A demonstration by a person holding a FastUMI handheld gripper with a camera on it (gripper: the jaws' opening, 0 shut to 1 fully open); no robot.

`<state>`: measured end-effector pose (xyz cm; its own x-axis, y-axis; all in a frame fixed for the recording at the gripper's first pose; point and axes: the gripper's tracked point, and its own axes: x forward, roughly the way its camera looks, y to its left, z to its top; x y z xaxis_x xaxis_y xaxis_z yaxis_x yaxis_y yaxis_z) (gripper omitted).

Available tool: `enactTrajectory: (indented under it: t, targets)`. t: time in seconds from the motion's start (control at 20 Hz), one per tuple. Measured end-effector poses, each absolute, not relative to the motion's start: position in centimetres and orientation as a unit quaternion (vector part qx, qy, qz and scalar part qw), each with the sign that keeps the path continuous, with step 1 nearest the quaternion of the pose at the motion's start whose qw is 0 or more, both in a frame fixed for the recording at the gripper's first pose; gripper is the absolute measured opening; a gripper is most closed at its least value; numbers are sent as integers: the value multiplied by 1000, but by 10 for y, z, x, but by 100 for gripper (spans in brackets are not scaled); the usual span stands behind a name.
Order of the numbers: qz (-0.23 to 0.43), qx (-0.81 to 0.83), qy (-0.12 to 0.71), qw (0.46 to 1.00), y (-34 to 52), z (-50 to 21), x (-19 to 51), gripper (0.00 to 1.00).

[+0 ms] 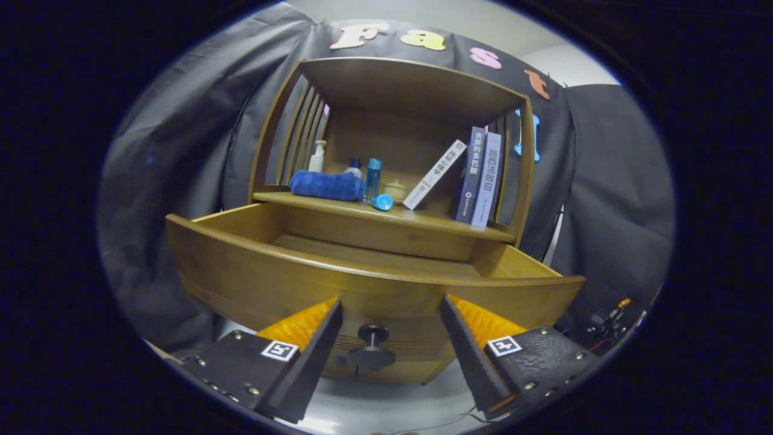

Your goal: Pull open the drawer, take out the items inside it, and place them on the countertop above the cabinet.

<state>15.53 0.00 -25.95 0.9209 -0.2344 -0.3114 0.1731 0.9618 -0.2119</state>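
The wooden drawer (253,275) of the cabinet is pulled out toward me, and the part of its floor I can see is bare. Its dark round knob (372,333) sits on the drawer front between my fingers, with clear gaps on both sides. My gripper (391,314) is open and touches nothing. On the countertop (423,219) above the drawer lie a folded blue towel (326,185), a white pump bottle (316,156), a blue bottle (372,178), a small blue cap (381,202) and a small cream jar (395,190).
A white book (435,174) leans against two upright dark books (480,179) at the countertop's right end. The shelf has slatted sides and a wooden top (404,81). Cables and a small device (610,317) lie on the floor to the right.
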Motion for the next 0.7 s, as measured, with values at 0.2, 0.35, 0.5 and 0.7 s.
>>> enactTrajectory:
  t: [0.2,0.35,0.5,0.7]
  targets:
    - [-101,-100,164,976,-3,-262,175,98]
    - [-97,-95,148,980,-4,-258,197,98]
    - [-99,-87,165,978,-7,-268,214,98]
    - [-98,-83,157,979,-8,-268,225,98]
